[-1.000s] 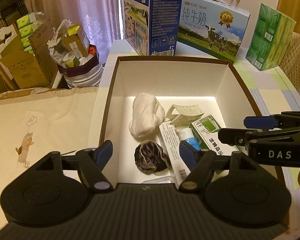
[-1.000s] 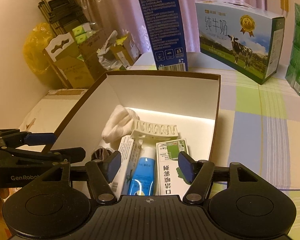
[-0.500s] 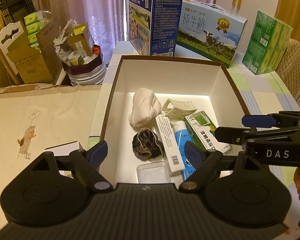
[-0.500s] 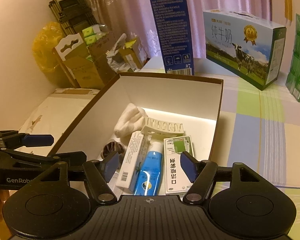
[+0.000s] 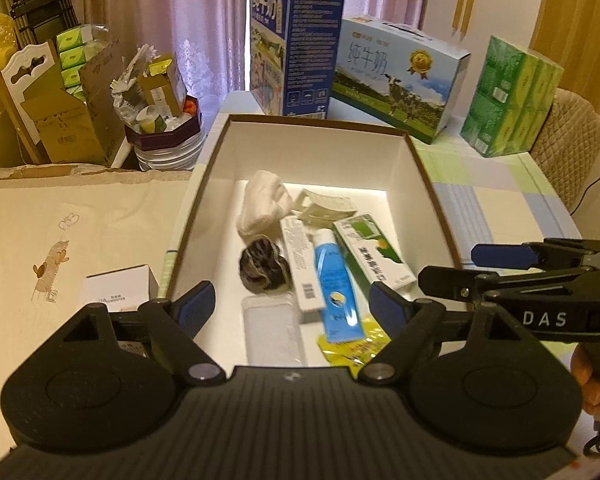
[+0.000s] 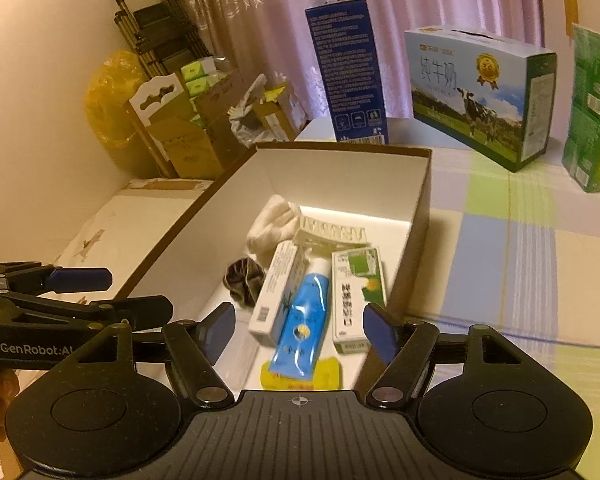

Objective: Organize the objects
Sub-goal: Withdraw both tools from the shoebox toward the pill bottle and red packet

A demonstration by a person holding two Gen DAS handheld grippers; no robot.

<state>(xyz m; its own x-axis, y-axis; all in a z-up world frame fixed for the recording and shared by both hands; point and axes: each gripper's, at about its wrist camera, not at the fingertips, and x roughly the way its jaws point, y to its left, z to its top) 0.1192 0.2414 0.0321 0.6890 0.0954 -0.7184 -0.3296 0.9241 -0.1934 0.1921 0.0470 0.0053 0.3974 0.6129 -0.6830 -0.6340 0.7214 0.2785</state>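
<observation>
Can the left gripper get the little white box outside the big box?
Probably yes. The small white box sits alone on the cream cloth, outside the big box's left wall. The left gripper has open, empty jaws and nothing lies on top of the small box.

Looked like somebody's home, probably a dining corner. There was a table with a checked cloth (image 6: 512, 248), pink lace curtains (image 5: 204, 20), milk cartons (image 5: 396, 76) and tissue packs (image 5: 512, 96) stacked on it, a padded chair (image 5: 572, 152), and cardboard clutter (image 5: 68, 128) piled nearby.
</observation>
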